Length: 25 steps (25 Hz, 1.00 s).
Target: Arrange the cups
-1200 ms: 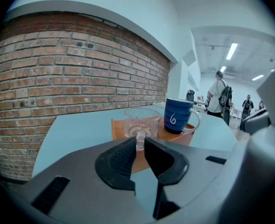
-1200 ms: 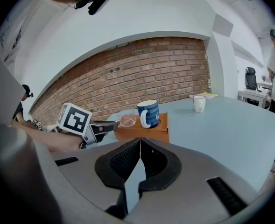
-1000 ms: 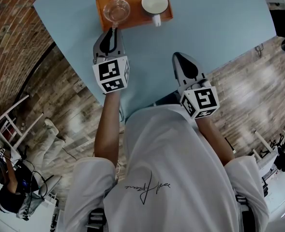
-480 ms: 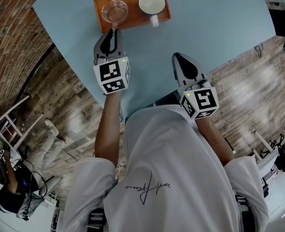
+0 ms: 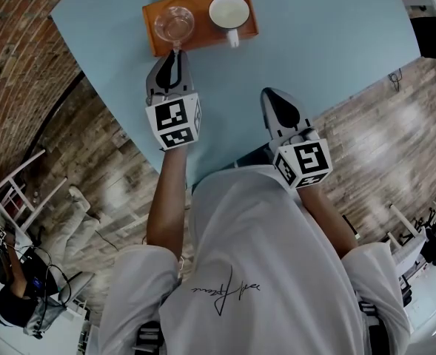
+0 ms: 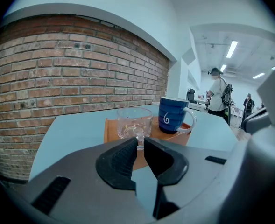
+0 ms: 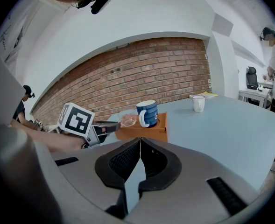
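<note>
Everything centres on the orange tray (image 5: 203, 41) at the far side of the blue table (image 5: 329, 43). A clear glass (image 5: 174, 24) stands on the tray's left half and a blue mug (image 5: 229, 11) on its right half, close together but apart. The left gripper (image 5: 176, 50) reaches in over the tray's near edge, its jaws pinching the glass's small handle, which sticks out toward the person. I'd guess that's why it comes in low and from this side: the handle is the one part thin enough to grip, and a clear wall would be slippery. The right gripper (image 5: 269, 95) hangs well back from the tray over the table's near edge, jaws pressed together on nothing, seemingly waiting out of the way. The mug's handle also points to the tray's near side, so it looks ready for the same grip. A small white cup (image 7: 198, 103) sits far beyond the tray.
</note>
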### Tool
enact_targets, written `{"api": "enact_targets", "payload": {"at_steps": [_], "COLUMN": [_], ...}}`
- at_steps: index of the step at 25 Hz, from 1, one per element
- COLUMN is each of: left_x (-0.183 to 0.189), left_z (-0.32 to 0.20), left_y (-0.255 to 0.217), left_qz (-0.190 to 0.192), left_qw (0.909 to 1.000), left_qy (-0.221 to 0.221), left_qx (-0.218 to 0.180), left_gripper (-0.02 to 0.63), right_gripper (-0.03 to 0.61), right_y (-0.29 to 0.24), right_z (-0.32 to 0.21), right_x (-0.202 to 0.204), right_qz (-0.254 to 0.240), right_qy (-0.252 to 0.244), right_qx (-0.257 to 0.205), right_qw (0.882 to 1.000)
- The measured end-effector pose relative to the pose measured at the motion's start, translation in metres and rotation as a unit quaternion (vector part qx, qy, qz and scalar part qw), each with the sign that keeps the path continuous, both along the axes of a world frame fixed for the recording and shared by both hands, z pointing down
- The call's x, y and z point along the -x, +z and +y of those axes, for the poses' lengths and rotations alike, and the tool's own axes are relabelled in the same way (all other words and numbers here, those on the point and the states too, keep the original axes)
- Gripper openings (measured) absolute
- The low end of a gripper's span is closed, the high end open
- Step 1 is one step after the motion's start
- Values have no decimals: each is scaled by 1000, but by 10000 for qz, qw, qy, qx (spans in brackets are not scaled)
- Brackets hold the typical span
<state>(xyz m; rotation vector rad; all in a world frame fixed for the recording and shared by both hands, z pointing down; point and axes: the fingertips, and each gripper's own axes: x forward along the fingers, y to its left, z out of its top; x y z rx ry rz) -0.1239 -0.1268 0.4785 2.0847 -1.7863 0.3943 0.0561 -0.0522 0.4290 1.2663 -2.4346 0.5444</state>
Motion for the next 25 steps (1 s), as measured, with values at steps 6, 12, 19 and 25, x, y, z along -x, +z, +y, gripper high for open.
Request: {"api": "enact_targets", "payload": {"at_steps": [6,12,19,25], "left_x": [-2,-4,-7,-8], "left_z": [0,1,0,0], "left_y": [1,-1,-1,-1], "left_qz": [-6,8,29,58], "left_qw": [10000,10000,10000,10000], "left_qy": [-8,-32,-34,-23], "left_qx": [-14,-28,-30,-42], "left_gripper": [52,52,52,52], "right_gripper": [23,23,23,23], "right_y": [0,-3,-5,-4], "right_z": [0,1,-1,0], "right_x": [1,5,6,7], "right_qz": [-1,-36,-54,-44], "right_qy": [-47,-94,-116,-121], "right_qx": [-24,-41,-60,-52], "right_qw": [10000,9999,9999,9999]}}
